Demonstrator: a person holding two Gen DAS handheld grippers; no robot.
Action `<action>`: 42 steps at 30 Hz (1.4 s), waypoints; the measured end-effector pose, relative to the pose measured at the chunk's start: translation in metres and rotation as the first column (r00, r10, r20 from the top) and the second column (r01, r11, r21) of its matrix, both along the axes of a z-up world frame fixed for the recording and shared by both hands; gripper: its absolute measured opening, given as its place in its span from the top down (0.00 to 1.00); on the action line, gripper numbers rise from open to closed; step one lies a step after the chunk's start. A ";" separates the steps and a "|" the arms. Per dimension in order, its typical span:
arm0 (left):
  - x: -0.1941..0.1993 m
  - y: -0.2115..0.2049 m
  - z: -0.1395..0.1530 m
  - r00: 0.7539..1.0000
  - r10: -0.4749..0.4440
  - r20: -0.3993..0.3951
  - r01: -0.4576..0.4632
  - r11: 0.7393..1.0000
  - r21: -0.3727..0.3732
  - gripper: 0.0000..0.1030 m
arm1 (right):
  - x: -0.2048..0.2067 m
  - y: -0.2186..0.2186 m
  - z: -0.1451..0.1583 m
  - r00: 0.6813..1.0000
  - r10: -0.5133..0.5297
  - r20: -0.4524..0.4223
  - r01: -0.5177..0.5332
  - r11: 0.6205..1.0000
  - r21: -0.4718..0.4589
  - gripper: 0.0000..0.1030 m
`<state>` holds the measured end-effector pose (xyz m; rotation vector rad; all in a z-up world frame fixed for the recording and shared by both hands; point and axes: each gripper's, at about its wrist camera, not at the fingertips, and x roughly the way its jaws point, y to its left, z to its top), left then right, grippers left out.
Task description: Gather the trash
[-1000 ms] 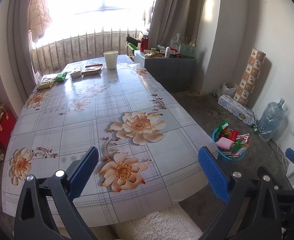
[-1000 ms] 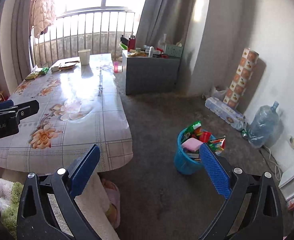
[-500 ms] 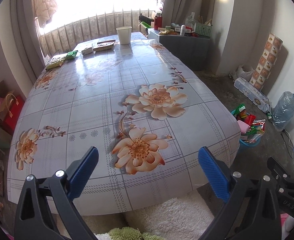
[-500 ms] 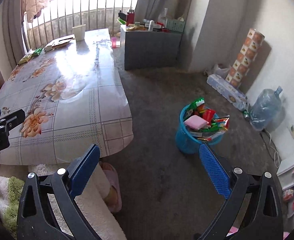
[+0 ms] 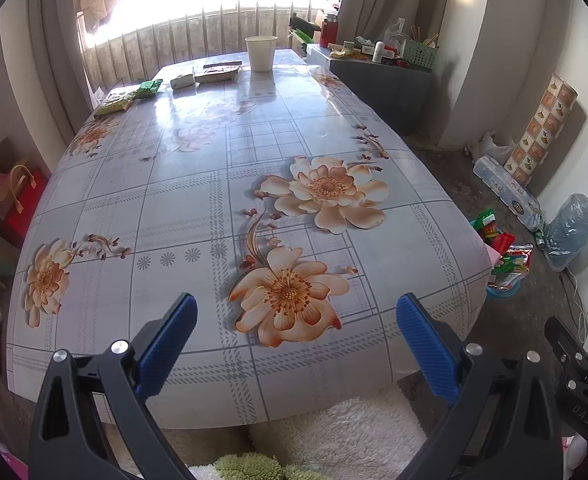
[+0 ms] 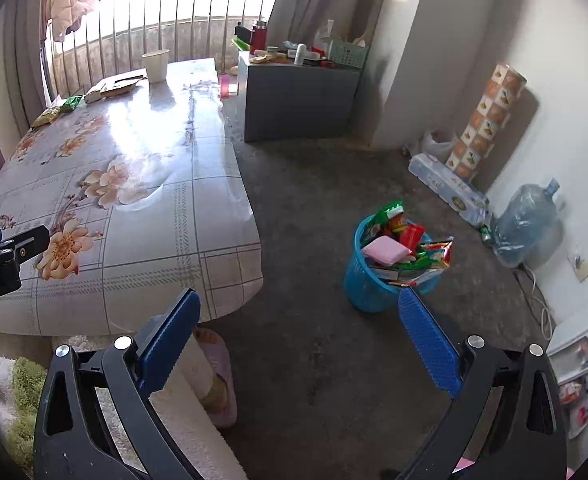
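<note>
looking along your left gripper (image 5: 296, 316), you see its blue jaws spread wide with nothing between them, poised over the near end of the desk (image 5: 197, 200) and its flowered cloth. your right gripper (image 6: 298, 312) is just as wide apart and just as empty, held over the bare floor (image 6: 314, 184) beside the desk's right edge.

the trash you have yet to gather lies at the far end of the desk, by the window railing: a yellow-green packet (image 5: 113, 102) at the far left corner, a green packet (image 5: 148, 88) just beside it, then a small white packet (image 5: 183, 79) and a flat brown wrapper (image 5: 217, 75) touching or nearly touching each other. a white paper cup (image 5: 261, 53) stands upright just right of the brown wrapper. all of these are well apart from both grippers.

the blue basket (image 6: 360, 280) sits on the floor to the right of the desk, heaped above its rim with colourful wrappers and a pink packet (image 6: 386, 250) on top. in the right wrist view it lies just beyond your right jaw tip. a big water bottle (image 6: 528, 224) lies near the wall, right of the basket.
</note>
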<state>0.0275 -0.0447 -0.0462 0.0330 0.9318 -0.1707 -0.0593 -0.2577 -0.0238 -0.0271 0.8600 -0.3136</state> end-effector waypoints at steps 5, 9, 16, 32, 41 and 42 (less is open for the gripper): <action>-0.002 0.004 0.005 1.000 0.008 0.020 -0.008 1.000 0.006 0.05 | 0.001 0.004 0.001 1.000 0.016 0.003 -0.016 1.000 -0.003 0.07; -0.002 0.004 0.006 1.000 0.010 0.018 -0.010 1.000 0.008 0.05 | 0.001 0.005 0.002 1.000 0.024 -0.003 -0.024 1.000 0.003 0.07; 0.000 0.005 0.003 1.000 0.005 -0.013 -0.005 1.000 -0.001 0.05 | 0.007 0.005 0.003 0.998 0.034 -0.043 -0.033 0.999 0.020 0.07; 0.016 0.004 0.013 1.000 -0.002 0.007 0.002 1.000 -0.001 0.05 | 0.024 0.010 0.025 0.996 0.026 -0.080 -0.027 1.000 -0.015 0.07; 0.026 0.006 0.009 1.000 -0.004 -0.001 0.004 1.000 0.002 0.05 | 0.033 0.013 0.024 0.994 0.025 -0.104 -0.028 0.999 -0.023 0.07; 0.026 0.006 0.009 1.000 -0.004 -0.002 0.004 1.000 0.002 0.05 | 0.034 0.013 0.024 0.994 0.024 -0.106 -0.027 0.999 -0.025 0.07</action>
